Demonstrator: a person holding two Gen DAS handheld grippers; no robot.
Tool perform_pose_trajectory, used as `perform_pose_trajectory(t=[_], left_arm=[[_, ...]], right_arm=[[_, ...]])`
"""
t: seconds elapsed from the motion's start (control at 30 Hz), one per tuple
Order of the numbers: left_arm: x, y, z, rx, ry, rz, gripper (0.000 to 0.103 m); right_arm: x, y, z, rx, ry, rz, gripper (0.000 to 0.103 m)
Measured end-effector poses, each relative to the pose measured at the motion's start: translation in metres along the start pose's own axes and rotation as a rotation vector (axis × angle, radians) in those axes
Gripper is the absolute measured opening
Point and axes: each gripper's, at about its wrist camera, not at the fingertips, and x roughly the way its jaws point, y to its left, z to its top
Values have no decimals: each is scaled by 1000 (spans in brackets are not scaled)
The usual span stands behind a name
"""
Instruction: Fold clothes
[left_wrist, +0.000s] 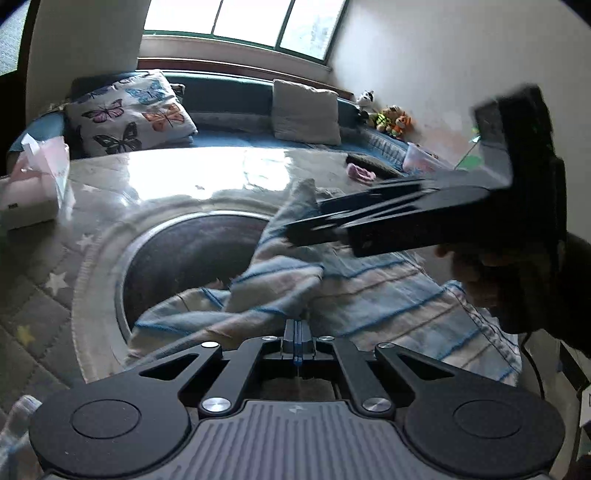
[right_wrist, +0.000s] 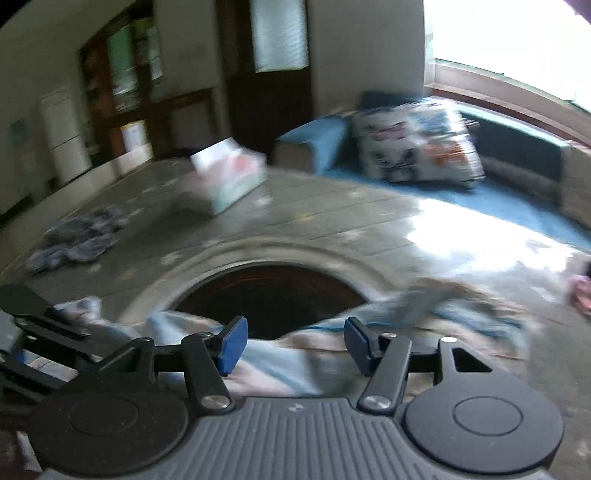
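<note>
The left tongs (left_wrist: 296, 334) are pressed together on a fold of the striped cloth (left_wrist: 369, 295), pinching its near edge just in front of the wrist camera. The right tongs (right_wrist: 291, 343) stand spread, blue pads (right_wrist: 232, 345) apart, hovering just above the same cloth with nothing between them.

The cloth, pale with blue and tan stripes, lies crumpled at the near edge of the bench (left_wrist: 166, 173), partly draped over the round dark opening (left_wrist: 184, 258) set into the bench top. From the left tongs it runs forward and to the right, and its long axis seems to follow that line toward the far right corner. In the left view the right tongs reach in from the right above a raised ridge of cloth, so the right hand looks better placed for the free end, though blur makes it hard to say whether they touch it.

No brand or writing can be read; the tissue box (right_wrist: 229, 177) is too blurred.
</note>
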Motion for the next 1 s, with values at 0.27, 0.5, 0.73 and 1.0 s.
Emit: perform_pose_trajectory(t=[0.27, 0.5, 0.73, 1.0], left_arm=[[-21, 5, -3, 24, -46, 34, 2], [-33, 27, 19, -77, -125, 143, 17], [-12, 29, 33, -119, -105, 158, 25], [21, 26, 42, -187, 0, 99, 25]], right_arm=[[44, 16, -3, -26, 107, 86, 17], [1, 17, -16, -21, 4, 65, 3], [-42, 21, -51, -8, -44, 41, 3], [-51, 27, -90, -2, 18, 55, 2]])
